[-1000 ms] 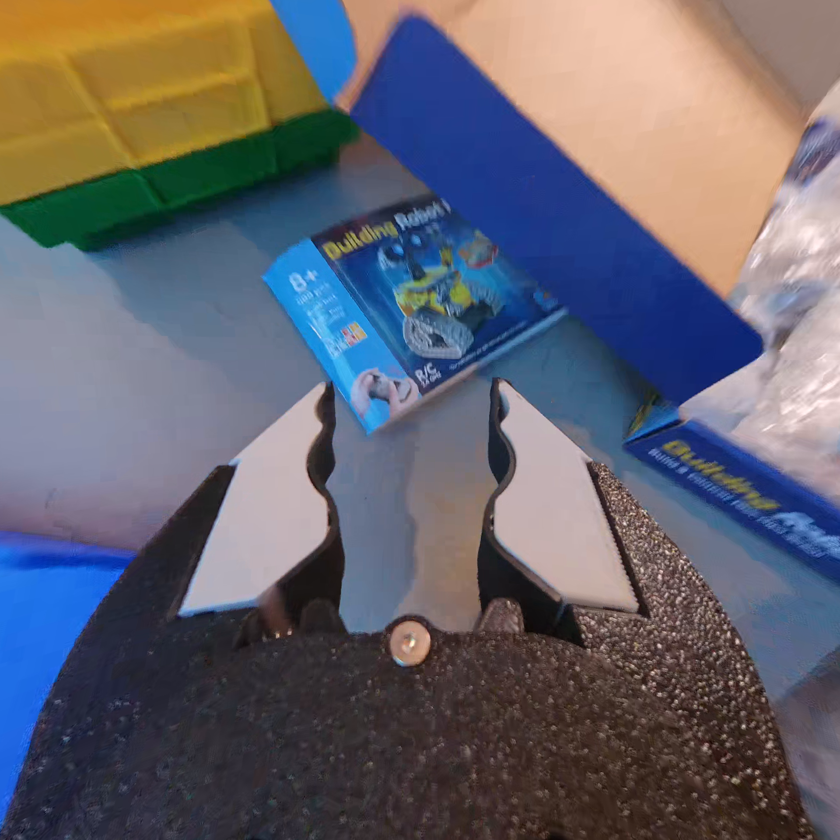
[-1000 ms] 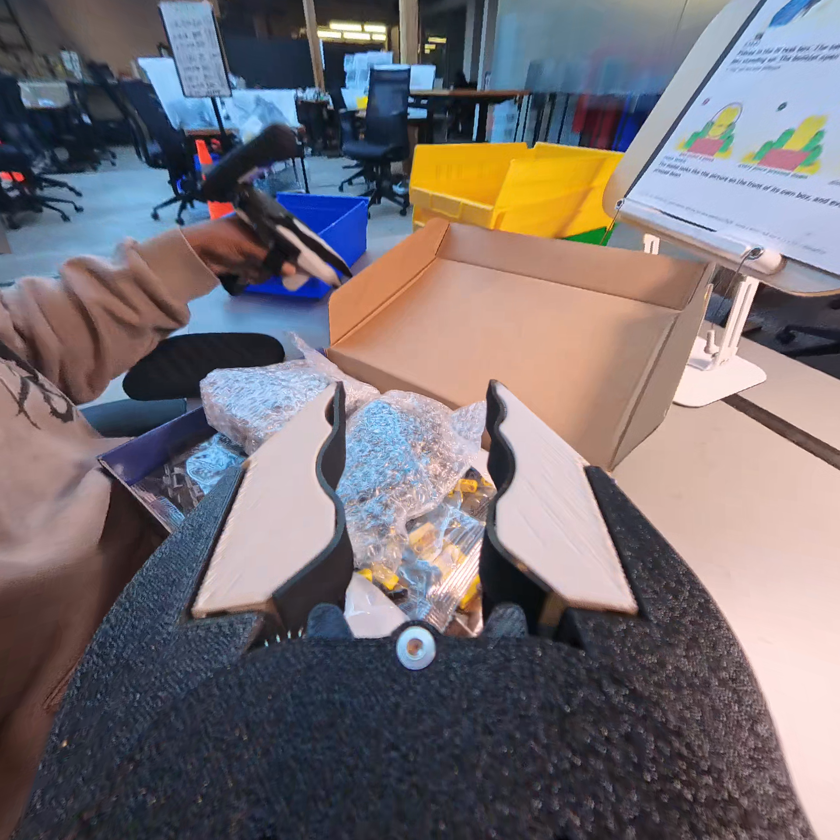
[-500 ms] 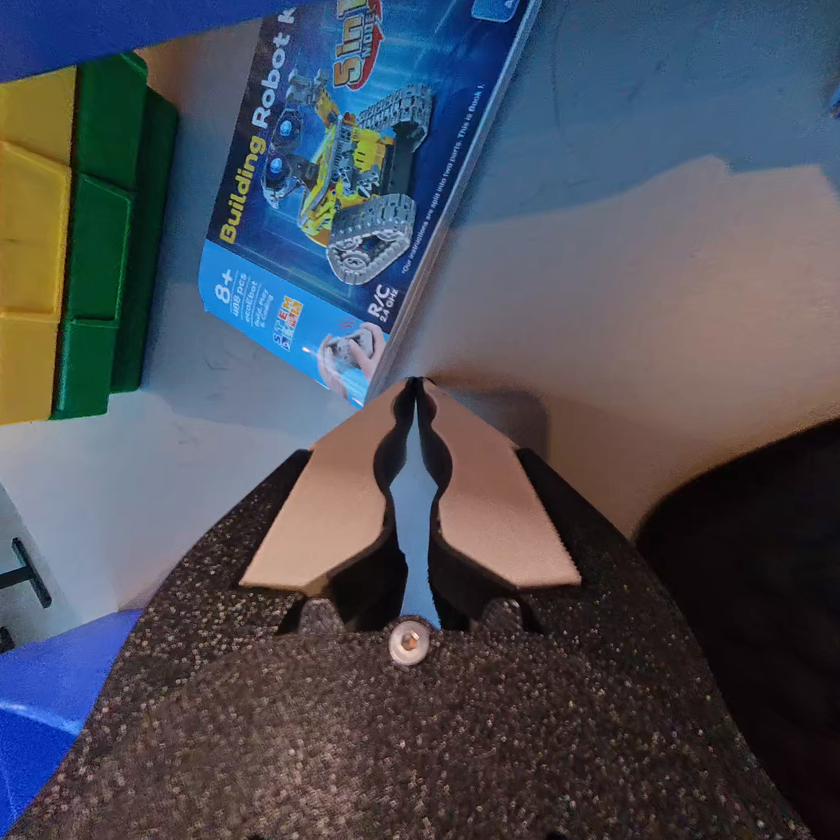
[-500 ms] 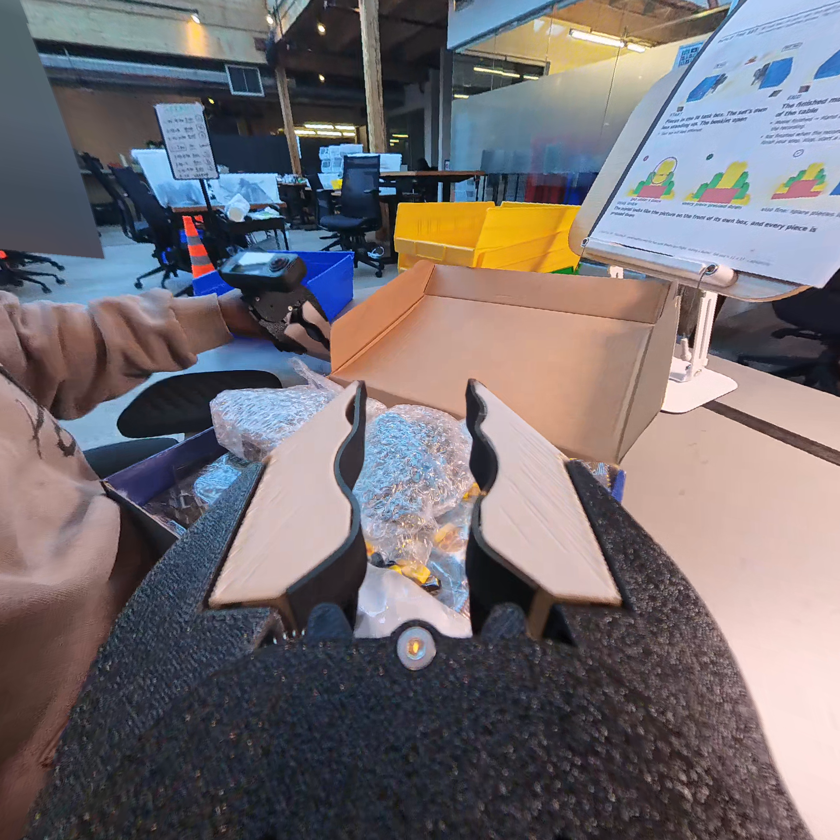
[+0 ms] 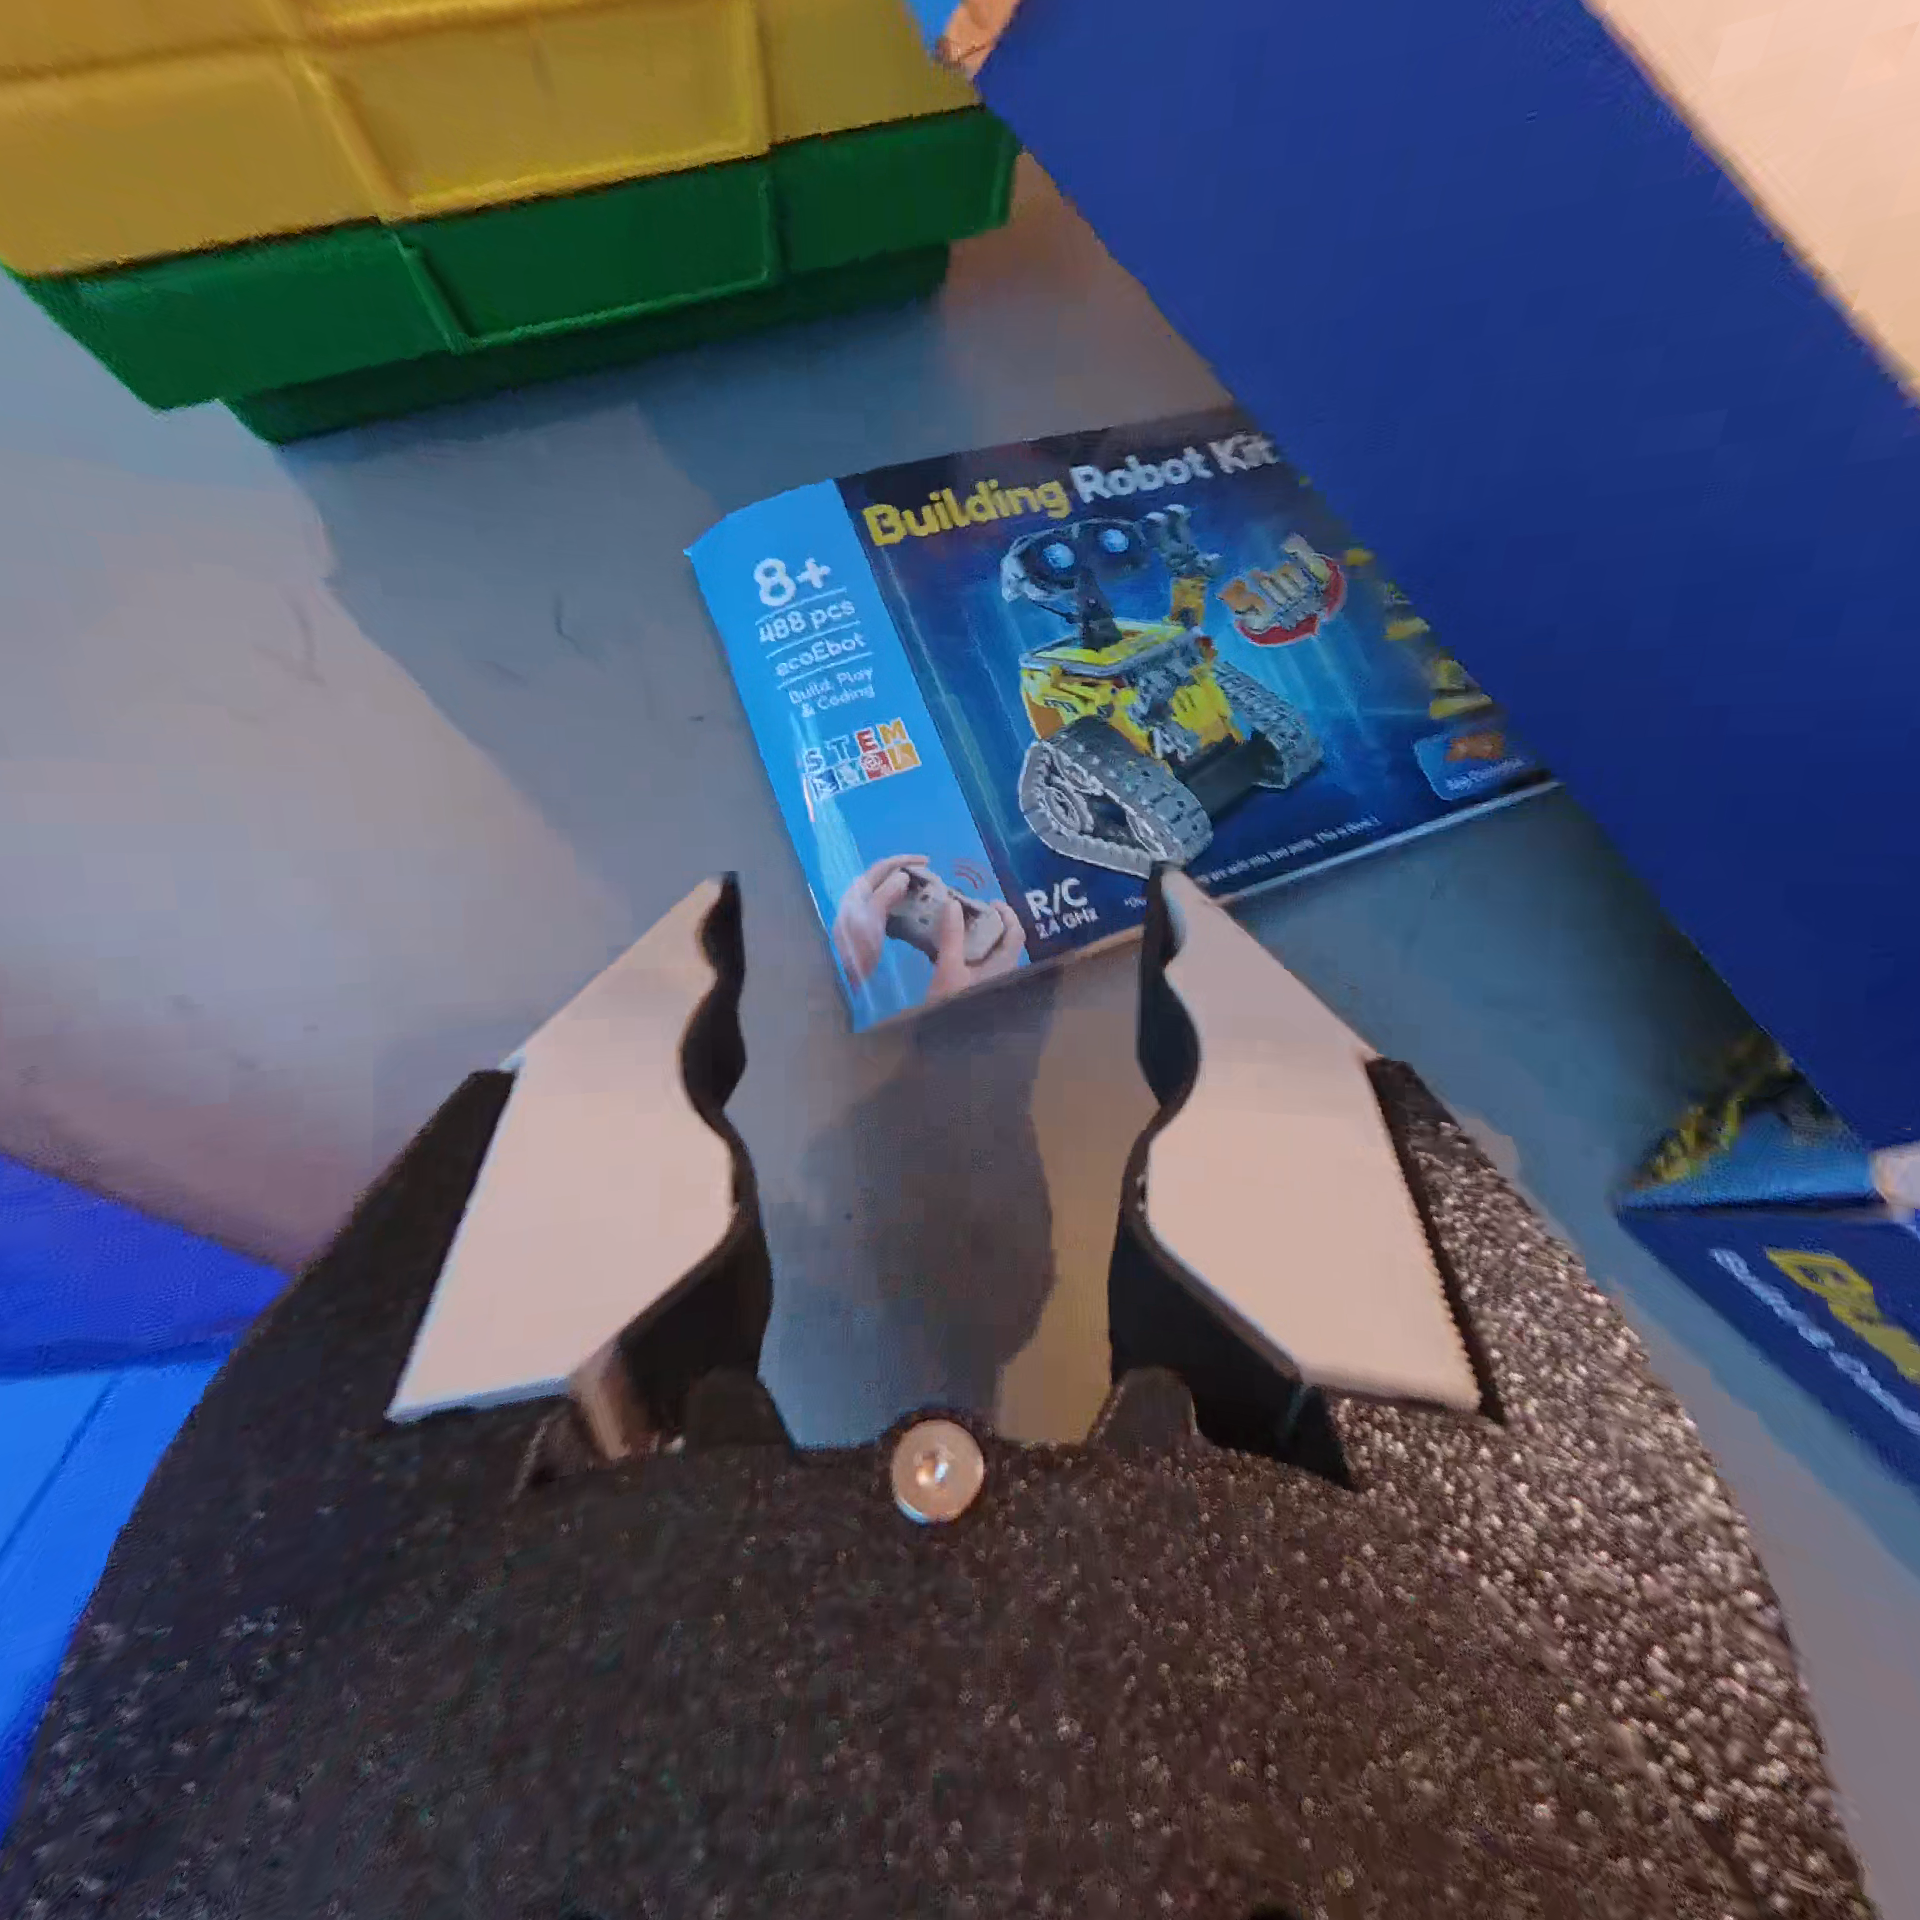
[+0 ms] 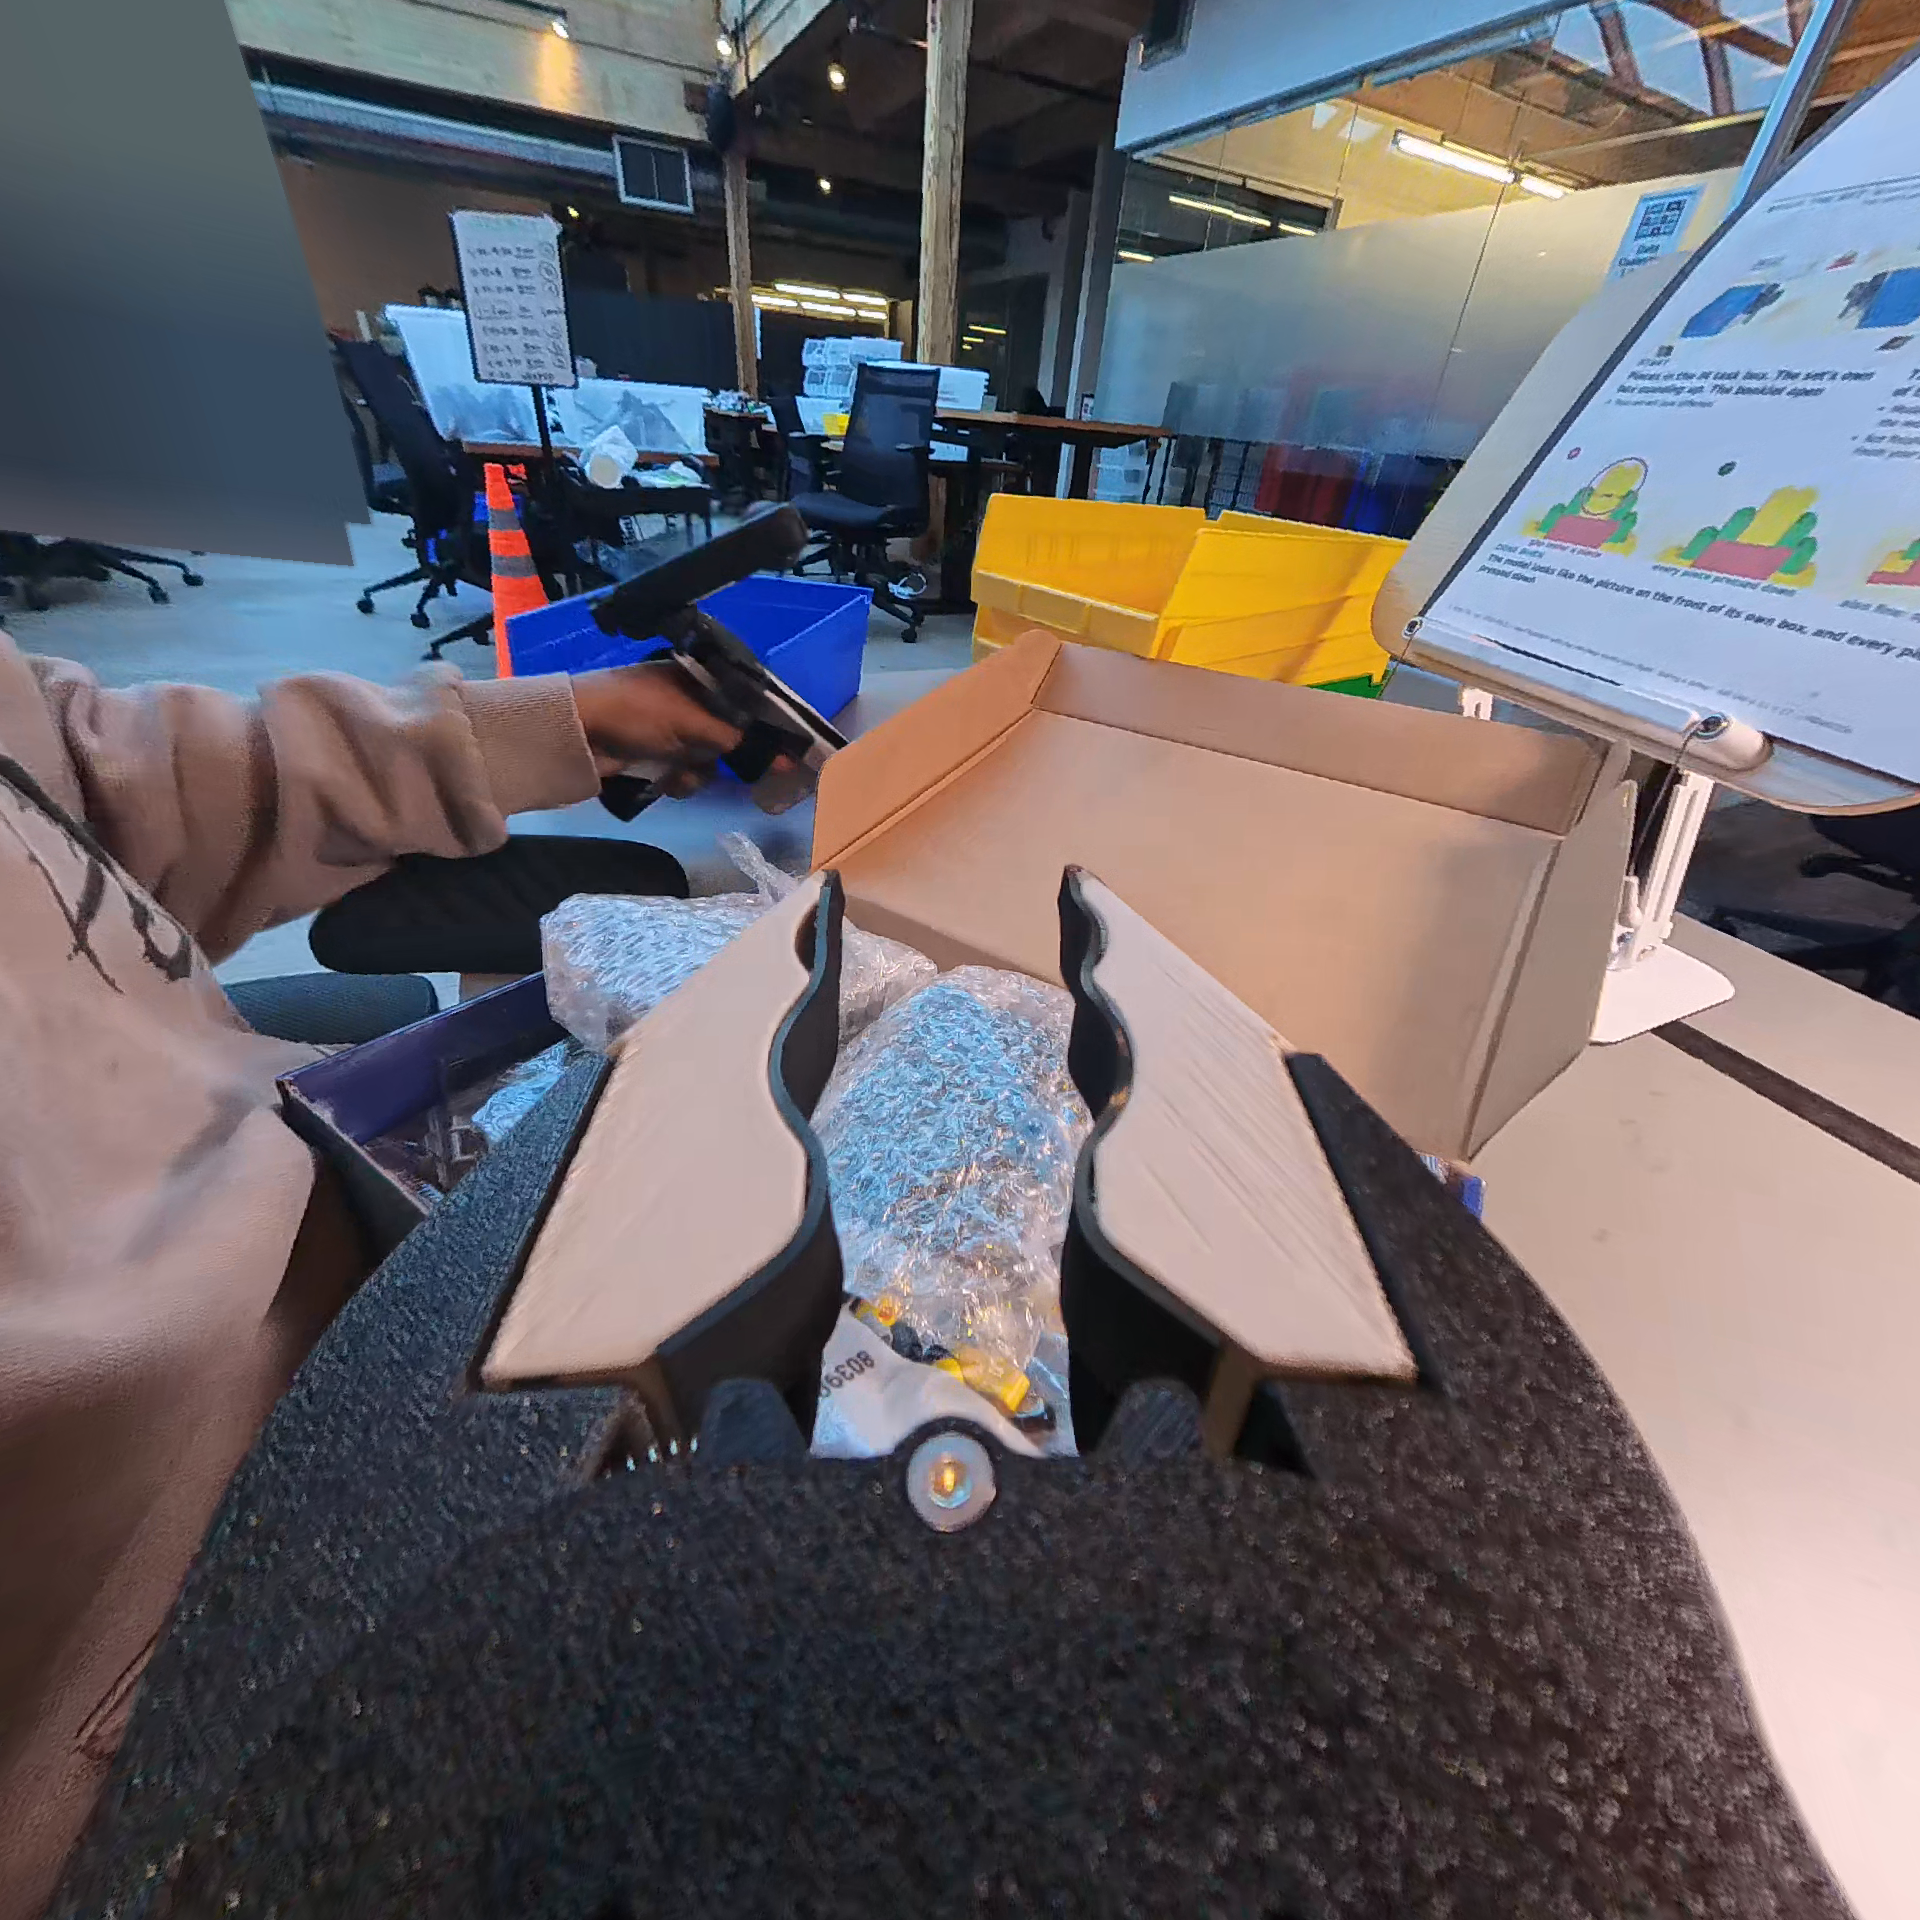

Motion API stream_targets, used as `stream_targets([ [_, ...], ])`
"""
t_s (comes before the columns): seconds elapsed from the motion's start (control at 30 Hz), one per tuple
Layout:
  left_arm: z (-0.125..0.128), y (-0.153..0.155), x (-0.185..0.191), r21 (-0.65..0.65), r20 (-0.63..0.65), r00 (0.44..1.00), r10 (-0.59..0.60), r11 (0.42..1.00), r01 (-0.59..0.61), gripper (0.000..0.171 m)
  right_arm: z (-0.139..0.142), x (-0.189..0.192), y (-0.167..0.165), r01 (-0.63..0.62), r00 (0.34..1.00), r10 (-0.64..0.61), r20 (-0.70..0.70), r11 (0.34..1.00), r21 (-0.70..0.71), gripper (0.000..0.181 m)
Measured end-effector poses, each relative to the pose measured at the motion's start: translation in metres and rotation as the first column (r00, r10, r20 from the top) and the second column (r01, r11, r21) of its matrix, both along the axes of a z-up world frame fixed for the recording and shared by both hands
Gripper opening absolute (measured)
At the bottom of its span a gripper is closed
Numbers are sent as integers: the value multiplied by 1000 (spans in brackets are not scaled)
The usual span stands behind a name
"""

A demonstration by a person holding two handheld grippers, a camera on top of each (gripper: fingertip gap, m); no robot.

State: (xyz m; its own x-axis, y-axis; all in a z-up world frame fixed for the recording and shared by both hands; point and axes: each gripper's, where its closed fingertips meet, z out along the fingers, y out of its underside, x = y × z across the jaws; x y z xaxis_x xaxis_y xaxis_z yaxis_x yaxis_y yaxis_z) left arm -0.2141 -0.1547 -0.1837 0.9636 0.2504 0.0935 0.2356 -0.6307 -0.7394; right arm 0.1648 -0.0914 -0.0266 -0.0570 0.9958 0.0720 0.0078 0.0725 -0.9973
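Observation:
My left gripper (image 5: 945, 883) is open and empty, just above the grey table (image 5: 343, 810). A blue booklet with a yellow tracked robot pictured on it (image 5: 1122, 707) lies flat right ahead of its fingertips, partly under the raised blue box lid (image 5: 1507, 364). My right gripper (image 6: 951, 878) is open and hovers over the open box (image 6: 1247, 883), above clear plastic bags of small parts (image 6: 956, 1091). In the right wrist view a hand holds the left gripper (image 6: 769, 748) to the left of the lid.
Stacked yellow and green bins (image 5: 520, 208) stand behind the booklet, and a blue bin (image 5: 94, 1351) is at lower left. A white stand with a printed sheet (image 6: 1714, 540) is on the table at right. The person's sleeve (image 6: 260, 790) crosses the left. The tips of one gripper are about 40 centimetres away from the tips of the other.
My left gripper was shut half a second ago and is open again, swung back to face the booklet. My right gripper's jaws have narrowed a little over the bags.

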Motion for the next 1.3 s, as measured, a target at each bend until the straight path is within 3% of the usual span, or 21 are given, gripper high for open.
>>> stream_targets([
  [0.03,-10,4,-2,-42,22,1000,22,999,-21,92,0,2,0,2,1000,-2,-2,1000,-1,41],
  [0.1,-28,11,-4,-102,50,998,41,994,-36,106,1,5,0,-7,1000,7,-14,1000,-15,41],
  [0.2,-32,14,-3,-169,-13,1000,28,985,-30,101,6,8,5,1,999,-3,-38,999,-32,40],
  [0.3,-30,15,5,-186,-11,1000,-5,983,3,81,8,9,9,-8,998,3,-66,998,-67,38],
  [0.37,-30,12,2,-199,-17,1000,4,980,-7,77,9,10,12,-21,996,12,-89,994,-106,38],
  [0.4,-28,8,-3,-202,-25,1000,9,979,-14,57,11,11,12,-34,995,21,-102,991,-127,38],
  [0.43,-26,4,-8,-193,-29,1000,1,981,-7,24,12,13,12,-49,993,32,-116,988,-144,38],
  [0.5,-27,-4,-4,-169,38,999,-14,985,20,19,18,19,13,-57,989,34,-143,986,-158,37],
  [0.6,-23,-18,10,-208,17,997,-75,975,77,11,26,27,16,-56,983,24,-183,983,-173,36],
  [0.8,20,-43,29,-73,-39,994,-104,992,101,4,29,35,16,-55,981,18,-196,981,-184,36],
  [1.13,87,-120,41,-95,-223,964,-143,988,124,4,28,17,-12,-99,986,80,-145,987,-129,36],
  [1.3,132,-141,76,18,-190,950,-246,967,254,5,37,-1,-43,-208,969,184,-165,968,-139,36],
])
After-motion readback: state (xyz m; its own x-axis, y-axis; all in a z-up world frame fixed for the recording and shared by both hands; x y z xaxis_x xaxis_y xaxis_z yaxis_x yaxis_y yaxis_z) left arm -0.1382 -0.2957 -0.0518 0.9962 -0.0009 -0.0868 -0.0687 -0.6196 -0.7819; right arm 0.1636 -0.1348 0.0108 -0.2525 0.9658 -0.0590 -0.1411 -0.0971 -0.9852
